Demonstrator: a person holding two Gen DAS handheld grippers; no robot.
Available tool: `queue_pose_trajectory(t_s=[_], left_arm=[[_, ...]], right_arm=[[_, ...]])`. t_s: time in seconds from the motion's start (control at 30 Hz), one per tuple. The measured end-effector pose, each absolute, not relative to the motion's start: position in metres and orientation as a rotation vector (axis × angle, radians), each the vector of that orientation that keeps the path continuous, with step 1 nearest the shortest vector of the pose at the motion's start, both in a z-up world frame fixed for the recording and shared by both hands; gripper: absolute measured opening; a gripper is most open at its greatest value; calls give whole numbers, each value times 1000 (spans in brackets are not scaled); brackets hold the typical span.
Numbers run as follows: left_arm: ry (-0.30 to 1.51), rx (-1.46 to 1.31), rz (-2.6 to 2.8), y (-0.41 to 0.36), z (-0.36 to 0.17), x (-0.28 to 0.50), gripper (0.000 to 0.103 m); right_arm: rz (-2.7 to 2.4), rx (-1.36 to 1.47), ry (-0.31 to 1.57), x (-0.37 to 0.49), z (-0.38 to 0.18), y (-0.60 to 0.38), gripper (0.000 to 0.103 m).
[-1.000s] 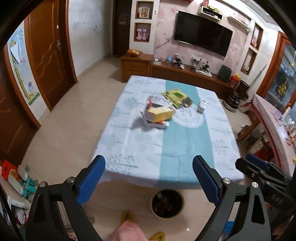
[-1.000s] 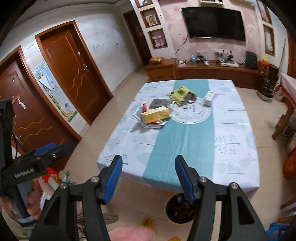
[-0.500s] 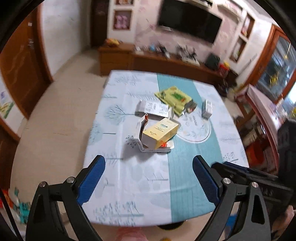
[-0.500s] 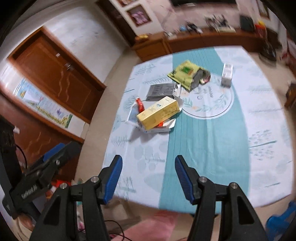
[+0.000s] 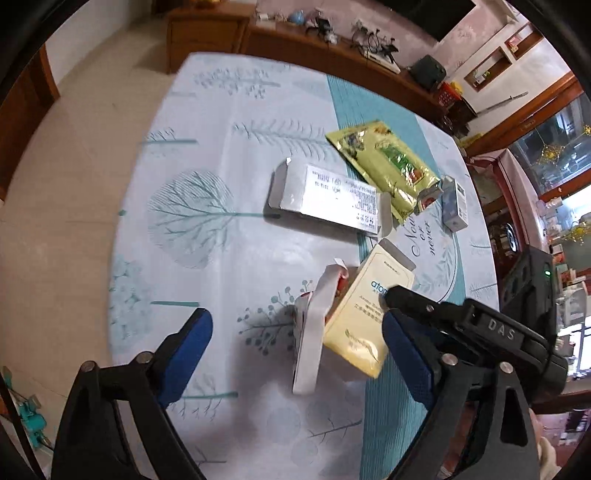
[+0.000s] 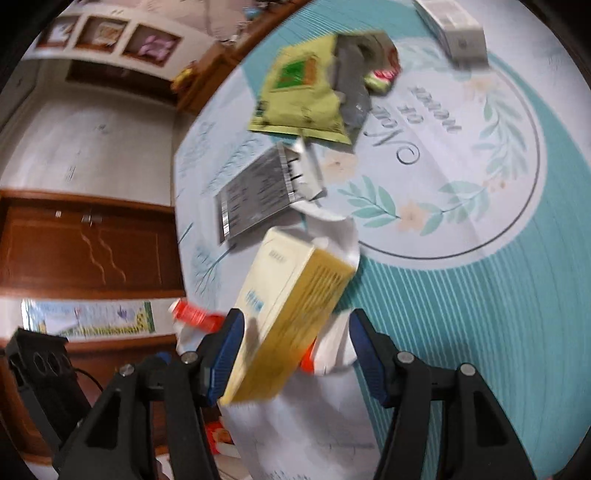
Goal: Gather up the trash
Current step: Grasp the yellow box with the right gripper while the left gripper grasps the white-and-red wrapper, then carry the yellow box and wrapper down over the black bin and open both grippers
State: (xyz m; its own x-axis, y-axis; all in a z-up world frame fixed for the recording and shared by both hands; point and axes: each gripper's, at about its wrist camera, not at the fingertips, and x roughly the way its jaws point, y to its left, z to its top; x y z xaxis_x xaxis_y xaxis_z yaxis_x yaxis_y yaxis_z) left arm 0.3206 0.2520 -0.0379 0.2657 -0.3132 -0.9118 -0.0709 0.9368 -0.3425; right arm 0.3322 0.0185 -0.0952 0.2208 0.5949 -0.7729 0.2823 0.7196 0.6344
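Observation:
A yellow carton point(image 5: 364, 314) point(image 6: 284, 314) lies on a white and red flattened box point(image 5: 314, 328) point(image 6: 332, 332) on the table. My right gripper point(image 6: 295, 343) is open with its jaws on either side of the yellow carton, close to it. It shows from the side in the left wrist view point(image 5: 443, 317). My left gripper point(image 5: 295, 343) is open above the white box, not touching it. A grey flat box point(image 5: 328, 199) point(image 6: 262, 195), a green packet point(image 5: 384, 166) point(image 6: 299, 92) and a small white box point(image 5: 456, 205) point(image 6: 454, 26) lie farther back.
The table has a pale blue and teal cloth point(image 5: 207, 206) point(image 6: 480, 295). A low wooden cabinet point(image 5: 295, 40) stands beyond the far edge. Bare tiled floor point(image 5: 66, 184) lies left of the table. A brown door point(image 6: 85, 243) is at the left.
Both grippers moved forward and down over the table. The right gripper now straddles the yellow carton. The bin under the table edge has dropped out of view.

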Motion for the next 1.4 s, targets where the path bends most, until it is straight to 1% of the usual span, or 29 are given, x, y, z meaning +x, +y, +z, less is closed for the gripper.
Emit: queue_pose_trajectory(t_s=[0.07,0.17,0.23,0.27,0.3,0.33,0.37,0.4,0.43,0.47,0.53,0.57,0.6,0.77,1.03,1.23,1.4], left_arm=[[1321,-363,-177,254,-46,325,87],[1344,-393,-191,255,-57,332,82],[1355,-409,-199,255,-61,335,75],[1360,-412,-204,255,-63,336,72],[1367,-409,-201,255,-64,337,66],[1372,-400,-190,255,-65,337,56],[1380,-374,-169,254,-67,337,50],[1389,-361,-161,253,-69,337,38],[1393,-365,-168,255,-69,336,33],[1394,-379,-179,256,-69,336,32],[1404,-405,-186,259,-70,333,23],[1408,-417,-183,261,-71,331,21],[1413,-431,-182,263,-72,329,17],[1399,-440,-161,269,-68,315,14],[1249,-333,-181,252,-21,286,13],[1132,-237,-202,215,23,237,13],[1056,-186,-174,175,51,174,13]], right_arm=[[251,851,1372,336,-105,19,59],[255,891,1363,341,-111,20,59],[263,910,1359,345,-113,23,59],[273,922,1350,346,-113,25,53],[283,926,1346,349,-114,28,49],[290,920,1339,349,-111,29,48],[288,904,1326,349,-107,30,46],[287,888,1318,349,-103,31,44],[289,885,1313,348,-101,31,44],[287,878,1308,347,-97,30,42],[283,862,1287,345,-89,28,40],[280,856,1275,341,-85,25,39],[272,846,1263,339,-81,23,38],[211,788,1201,321,-54,2,37],[146,601,1114,266,-3,-34,35],[147,523,1091,206,25,-64,35],[191,427,1057,147,47,-95,35]])
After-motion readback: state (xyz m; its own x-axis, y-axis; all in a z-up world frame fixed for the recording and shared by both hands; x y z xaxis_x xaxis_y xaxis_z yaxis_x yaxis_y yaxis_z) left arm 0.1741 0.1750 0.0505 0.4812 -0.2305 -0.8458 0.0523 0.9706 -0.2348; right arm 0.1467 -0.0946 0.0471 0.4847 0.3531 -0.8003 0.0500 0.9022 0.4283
